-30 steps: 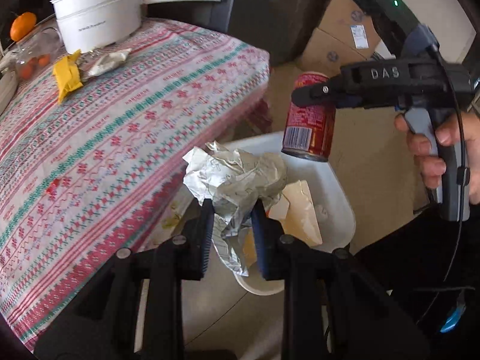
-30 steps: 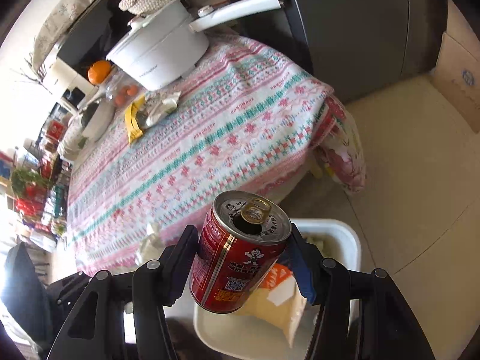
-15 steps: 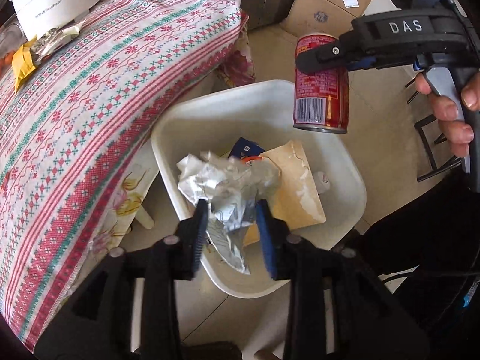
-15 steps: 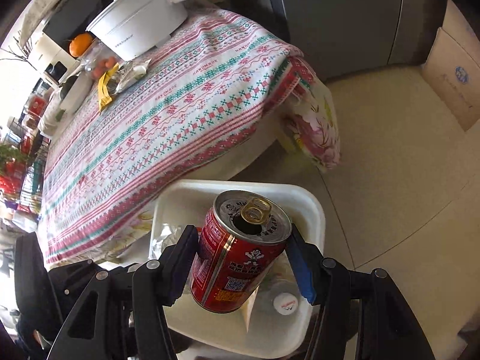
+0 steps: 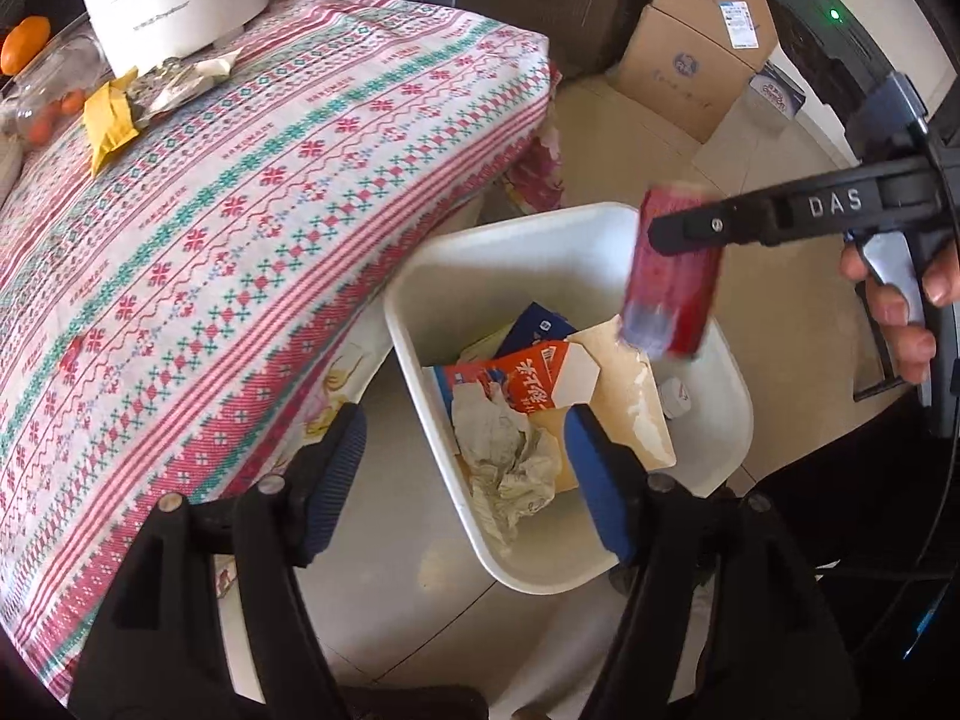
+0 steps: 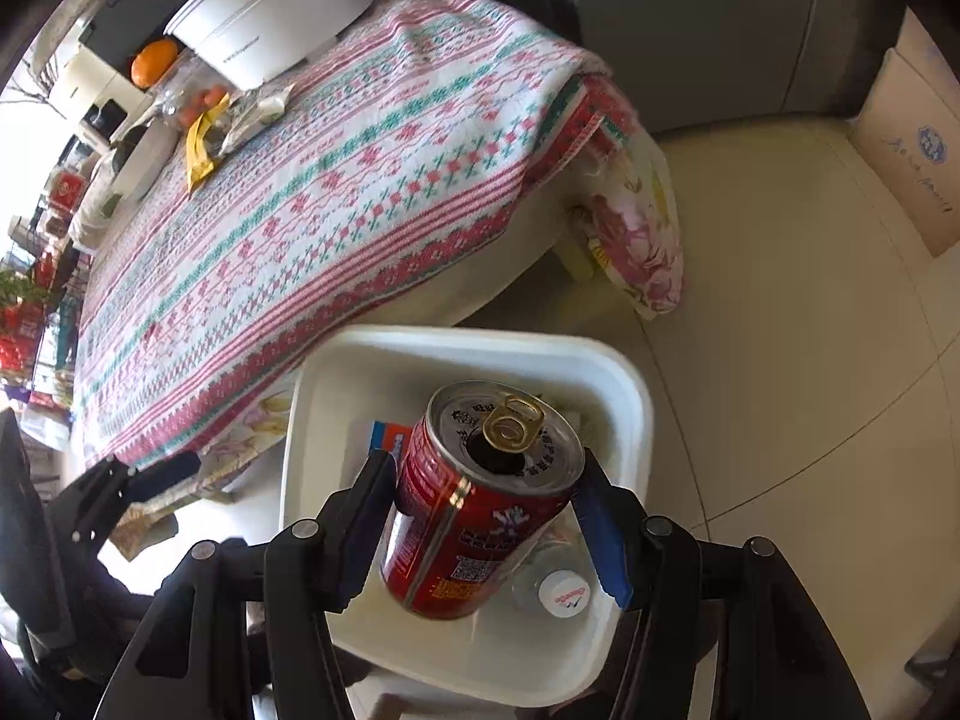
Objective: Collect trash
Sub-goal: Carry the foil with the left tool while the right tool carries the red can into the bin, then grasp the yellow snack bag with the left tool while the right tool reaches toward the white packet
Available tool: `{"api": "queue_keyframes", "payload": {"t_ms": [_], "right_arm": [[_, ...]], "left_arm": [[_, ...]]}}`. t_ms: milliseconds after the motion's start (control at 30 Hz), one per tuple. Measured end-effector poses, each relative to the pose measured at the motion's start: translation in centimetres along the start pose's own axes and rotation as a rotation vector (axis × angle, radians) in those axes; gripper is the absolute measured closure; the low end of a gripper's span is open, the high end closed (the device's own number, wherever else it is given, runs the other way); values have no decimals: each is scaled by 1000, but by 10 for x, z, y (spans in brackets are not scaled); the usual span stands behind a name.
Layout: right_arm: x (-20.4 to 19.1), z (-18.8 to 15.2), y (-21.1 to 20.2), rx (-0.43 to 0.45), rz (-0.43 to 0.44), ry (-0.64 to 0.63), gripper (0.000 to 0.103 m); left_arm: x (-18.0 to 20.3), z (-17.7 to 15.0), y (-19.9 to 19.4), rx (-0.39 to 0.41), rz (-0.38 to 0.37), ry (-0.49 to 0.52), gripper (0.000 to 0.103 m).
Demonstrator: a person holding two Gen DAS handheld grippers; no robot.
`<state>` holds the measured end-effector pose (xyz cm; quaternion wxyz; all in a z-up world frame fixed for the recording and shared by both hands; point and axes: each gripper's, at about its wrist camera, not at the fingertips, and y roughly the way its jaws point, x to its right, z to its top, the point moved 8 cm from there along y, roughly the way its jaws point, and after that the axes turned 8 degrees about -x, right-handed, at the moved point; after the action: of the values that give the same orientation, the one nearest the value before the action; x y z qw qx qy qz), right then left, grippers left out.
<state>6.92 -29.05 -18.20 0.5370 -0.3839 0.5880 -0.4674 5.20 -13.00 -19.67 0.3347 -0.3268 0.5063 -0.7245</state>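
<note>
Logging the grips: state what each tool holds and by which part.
Right tool: red drink can, clamped across its side wall. Left tool: nothing, jaws opening above the crumpled paper in the white bin.

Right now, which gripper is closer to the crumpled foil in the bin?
Left. The left gripper hangs right above the crumpled foil, fingers opening, foil loose below. The right gripper holds the red can across the bin.
</note>
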Motion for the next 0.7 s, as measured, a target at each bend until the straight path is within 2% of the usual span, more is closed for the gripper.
{"api": "queue_keyframes", "payload": {"t_ms": [67, 100, 200, 533, 700], "right_arm": [[-5, -1, 3, -12, 26, -6, 40], [-7, -1, 4, -20, 32, -11, 36], [-11, -2, 4, -21, 20, -16, 31], [-7, 1, 0, -6, -10, -13, 29], [-9, 8, -7, 21, -38, -25, 29]], "left_arm": [[-2, -1, -1, -1, 10, -4, 31], [-4, 0, -2, 2, 17, -4, 29], [-7, 1, -4, 9, 28, -6, 27], [-21, 7, -10, 11, 45, -43, 22], [-45, 19, -23, 36, 69, -92, 22]]}}
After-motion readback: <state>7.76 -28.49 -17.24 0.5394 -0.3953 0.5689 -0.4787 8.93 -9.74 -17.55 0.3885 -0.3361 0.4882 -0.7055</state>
